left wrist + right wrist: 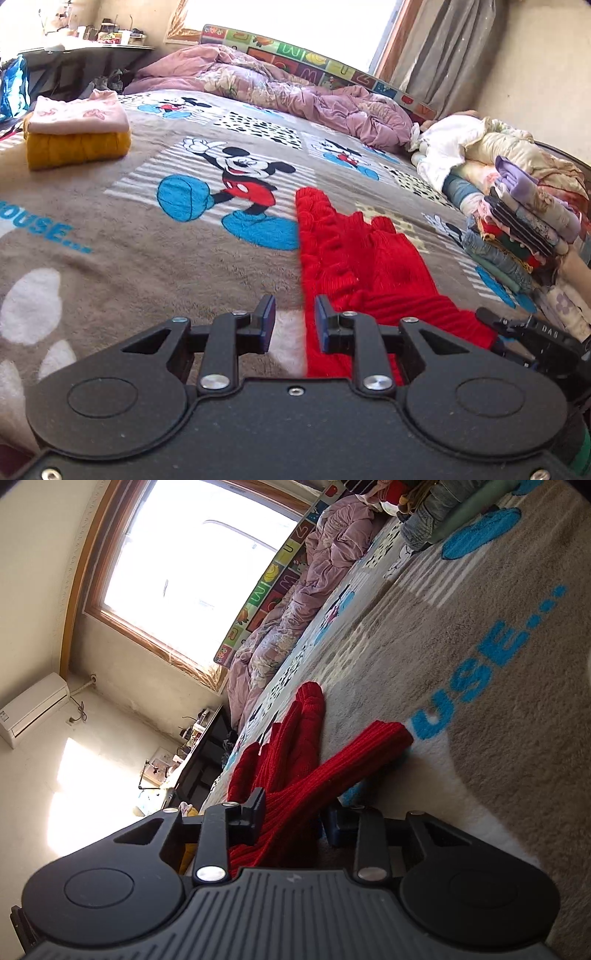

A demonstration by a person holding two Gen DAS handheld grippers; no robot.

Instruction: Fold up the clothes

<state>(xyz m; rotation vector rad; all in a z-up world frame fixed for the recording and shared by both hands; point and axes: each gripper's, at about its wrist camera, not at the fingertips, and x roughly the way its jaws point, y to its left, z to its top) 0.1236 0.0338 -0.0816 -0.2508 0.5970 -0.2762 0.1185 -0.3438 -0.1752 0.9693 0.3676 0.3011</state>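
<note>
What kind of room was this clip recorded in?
Most likely a home bedroom: a bed under a Mickey Mouse blanket, a rumpled purple duvet by the window, and stacked folded clothes.

Red ribbed sweater (354,258) on grey Mickey-print blanket (147,266).

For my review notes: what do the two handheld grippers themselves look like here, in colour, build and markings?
Both are matte black plastic with two round hubs, linkage arms and silver bolts. The left gripper has a flat speckled top plate and blue pads on its jaws. The right gripper has a ribbed grey top plate with a small lightning-bolt mark; one of its pads looks blue. No cables or sleeves are visible.
</note>
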